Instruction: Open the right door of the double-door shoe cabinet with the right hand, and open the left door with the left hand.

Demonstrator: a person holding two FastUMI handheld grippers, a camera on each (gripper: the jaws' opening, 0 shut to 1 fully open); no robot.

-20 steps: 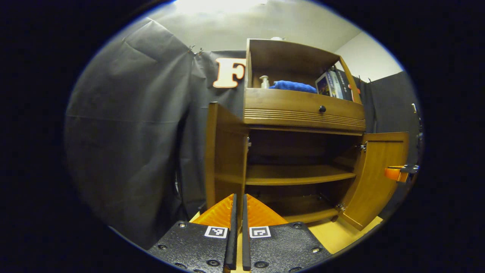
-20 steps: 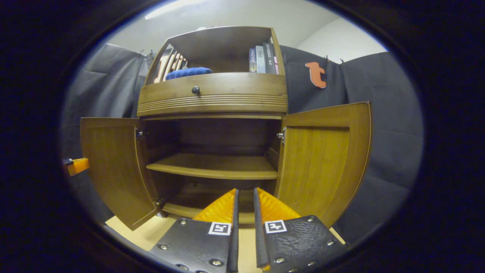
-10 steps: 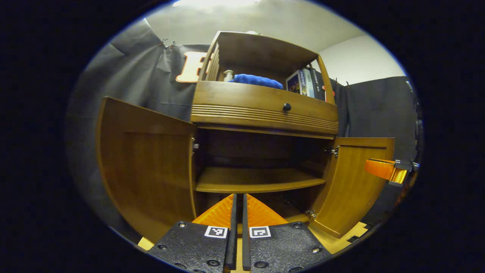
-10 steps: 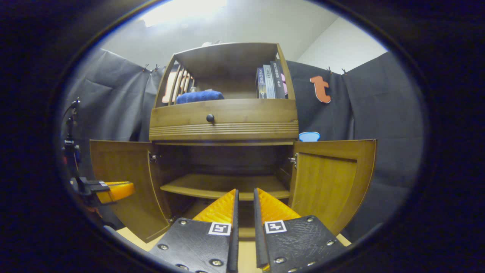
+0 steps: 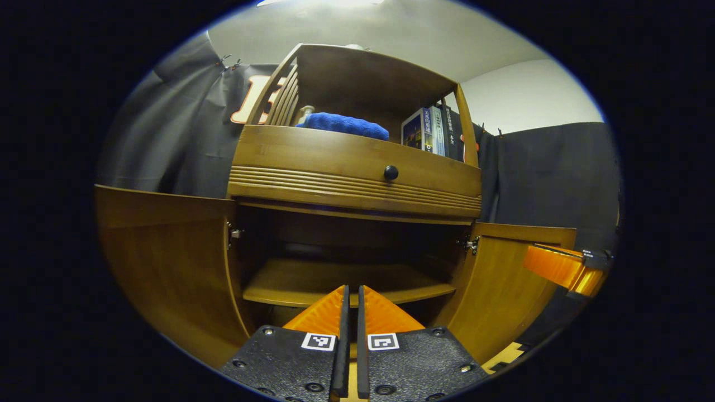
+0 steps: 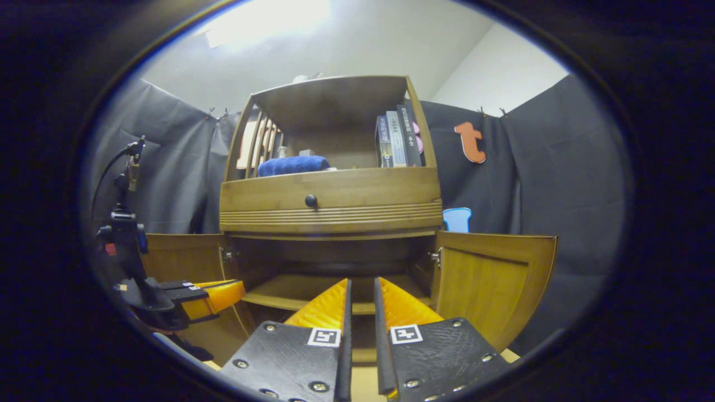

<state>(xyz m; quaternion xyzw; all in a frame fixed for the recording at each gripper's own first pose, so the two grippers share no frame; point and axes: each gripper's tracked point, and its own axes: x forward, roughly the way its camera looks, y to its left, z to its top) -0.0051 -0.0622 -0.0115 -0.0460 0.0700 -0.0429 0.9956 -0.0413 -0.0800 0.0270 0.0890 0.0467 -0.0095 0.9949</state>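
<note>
Backing both hands straight out seems best — left door [image 5: 167, 262] at 9 o'clock, right door [image 6: 491, 285] at 3, both swung wide; left gripper [image 5: 350, 301] and right gripper [image 6: 360, 296] each nearly pressed together, holding nothing.

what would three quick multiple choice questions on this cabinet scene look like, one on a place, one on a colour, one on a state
1. Where does the folded cloth lie?
A. on the top open shelf
B. on the lower inner shelf
C. on the floor

2. What colour is the drawer knob?
A. white
B. black
C. red

3. How do the two lower doors stand?
A. both shut
B. one open
C. both open

Answers: 1 A, it lies above the drawer beside the books. 2 B, it shows dark on the wood. 3 C, left door and right door swing outward, baring the inner shelf.
</note>
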